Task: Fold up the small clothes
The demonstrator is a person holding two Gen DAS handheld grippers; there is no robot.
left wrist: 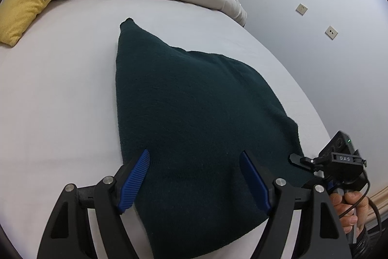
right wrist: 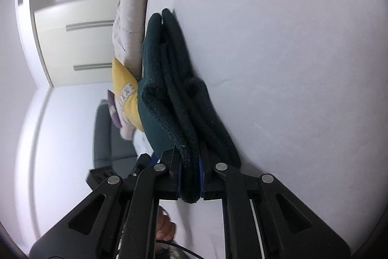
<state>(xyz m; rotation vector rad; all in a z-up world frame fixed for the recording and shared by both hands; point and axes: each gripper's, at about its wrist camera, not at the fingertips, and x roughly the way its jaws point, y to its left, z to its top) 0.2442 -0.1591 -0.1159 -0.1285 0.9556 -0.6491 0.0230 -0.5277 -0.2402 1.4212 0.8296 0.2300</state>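
Pinching the folded edge of the dark green garment, your right gripper is clenched on it at the fingertips. Your left gripper hangs spread wide — the garment lies on the white bed directly beneath and ahead of its blue pads.

- Soft, even indoor light is filling both views, casting only faint shadows.
- Fisheye distortion is bending the bed edge and darkening the corners.
- The right wrist view is showing slight blur on the wardrobe.
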